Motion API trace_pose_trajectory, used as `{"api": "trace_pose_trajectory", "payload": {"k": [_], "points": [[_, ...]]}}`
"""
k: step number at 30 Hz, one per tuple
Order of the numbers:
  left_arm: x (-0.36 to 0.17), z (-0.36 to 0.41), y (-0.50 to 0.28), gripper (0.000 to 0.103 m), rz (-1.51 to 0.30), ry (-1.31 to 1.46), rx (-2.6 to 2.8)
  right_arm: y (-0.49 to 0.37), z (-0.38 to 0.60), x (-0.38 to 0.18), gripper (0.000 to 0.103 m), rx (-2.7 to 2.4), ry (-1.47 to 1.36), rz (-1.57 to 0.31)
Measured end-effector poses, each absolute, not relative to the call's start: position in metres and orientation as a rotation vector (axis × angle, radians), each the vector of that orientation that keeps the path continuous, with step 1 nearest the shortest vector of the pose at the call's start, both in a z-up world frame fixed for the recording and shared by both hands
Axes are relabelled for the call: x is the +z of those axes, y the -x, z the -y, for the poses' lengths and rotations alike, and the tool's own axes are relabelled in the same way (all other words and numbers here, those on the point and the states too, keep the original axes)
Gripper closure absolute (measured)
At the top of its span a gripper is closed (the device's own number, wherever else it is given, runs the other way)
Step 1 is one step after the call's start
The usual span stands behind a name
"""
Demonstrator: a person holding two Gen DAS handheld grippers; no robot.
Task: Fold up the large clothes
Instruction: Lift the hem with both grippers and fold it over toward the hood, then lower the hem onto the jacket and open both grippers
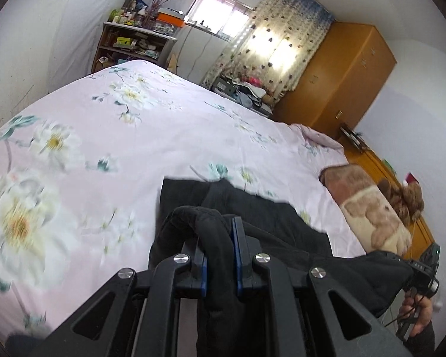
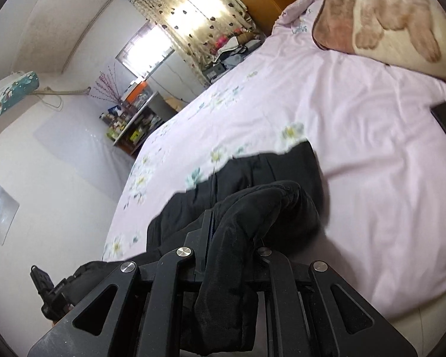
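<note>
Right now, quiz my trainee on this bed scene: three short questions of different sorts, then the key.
1. True or false: the left tongs are shut on the black garment.
2. Multiple choice: the bedsheet is A) plain white, B) pink with flowers, C) striped blue.
3. Fill in: the pillow on the bed shows a printed ____.

Key: 1 true; 2 B; 3 bear. The right tongs grip the same garment.

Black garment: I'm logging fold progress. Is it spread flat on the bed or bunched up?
Bunched and partly lifted. The black garment is gripped by the left gripper and the right gripper, its far part lying creased on the bed.
</note>
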State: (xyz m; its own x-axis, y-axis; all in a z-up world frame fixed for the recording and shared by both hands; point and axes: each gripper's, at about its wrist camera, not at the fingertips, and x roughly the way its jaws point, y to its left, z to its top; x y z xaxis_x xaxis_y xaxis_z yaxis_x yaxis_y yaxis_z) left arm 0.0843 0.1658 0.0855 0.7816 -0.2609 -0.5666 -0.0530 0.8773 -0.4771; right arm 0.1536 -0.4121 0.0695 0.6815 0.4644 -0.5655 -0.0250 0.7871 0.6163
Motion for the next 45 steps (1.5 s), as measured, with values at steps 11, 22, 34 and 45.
{"api": "trace_pose_trajectory", "payload": {"k": [11,22,34,45], "points": [[0.034,-0.154,-0.249,0.089,-0.821,0.453,-0.022,-0.315,0.399,0.010,0.084,0.207,-0.630,-0.982],[0.004,-0.151,-0.297,0.074,-0.916,0.544,-0.014,-0.342,0.416,-0.003,0.040,0.260,-0.811,-0.975],[0.087,-0.168,-0.259,0.033,-0.695,0.584,-0.076,-0.300,0.408,0.064,0.035,0.249,-0.747,-0.809],[0.081,-0.162,-0.199,0.031,-0.694,0.436,-0.147,-0.224,0.346,0.087,0.035,0.200,-0.408,-0.844]]}}
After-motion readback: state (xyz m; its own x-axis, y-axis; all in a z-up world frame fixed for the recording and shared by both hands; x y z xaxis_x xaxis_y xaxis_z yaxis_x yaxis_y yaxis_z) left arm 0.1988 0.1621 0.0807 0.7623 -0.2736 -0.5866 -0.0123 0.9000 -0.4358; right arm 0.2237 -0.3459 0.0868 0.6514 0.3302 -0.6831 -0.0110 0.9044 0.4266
